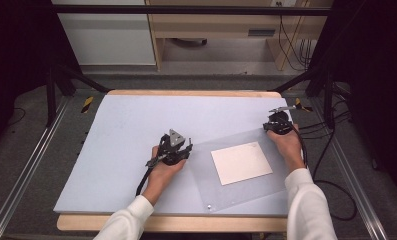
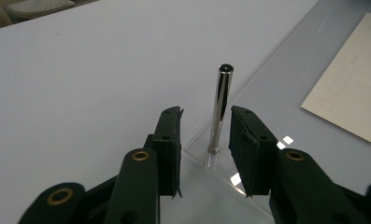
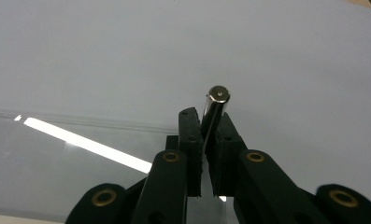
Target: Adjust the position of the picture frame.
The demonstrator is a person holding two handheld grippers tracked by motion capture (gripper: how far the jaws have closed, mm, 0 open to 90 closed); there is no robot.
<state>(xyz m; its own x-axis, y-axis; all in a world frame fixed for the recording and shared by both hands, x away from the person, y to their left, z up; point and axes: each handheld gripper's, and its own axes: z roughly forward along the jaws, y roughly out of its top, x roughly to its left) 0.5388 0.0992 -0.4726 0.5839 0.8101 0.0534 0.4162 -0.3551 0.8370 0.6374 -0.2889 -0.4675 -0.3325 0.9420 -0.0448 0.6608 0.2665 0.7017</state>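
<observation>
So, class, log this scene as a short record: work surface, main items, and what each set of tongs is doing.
surface: pale blue mat
sheet: clear plastic sheet flat on mat
card: white card at the sheet
left tongs: open, astride upright metal pin at sheet corner
right tongs: shut on second metal pin

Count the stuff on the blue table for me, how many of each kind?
Clear plastic sheet: 1
Shiny metal posts: 2, one, one
White card: 1
Grippers: 2, left gripper, right gripper
Total: 6
</observation>
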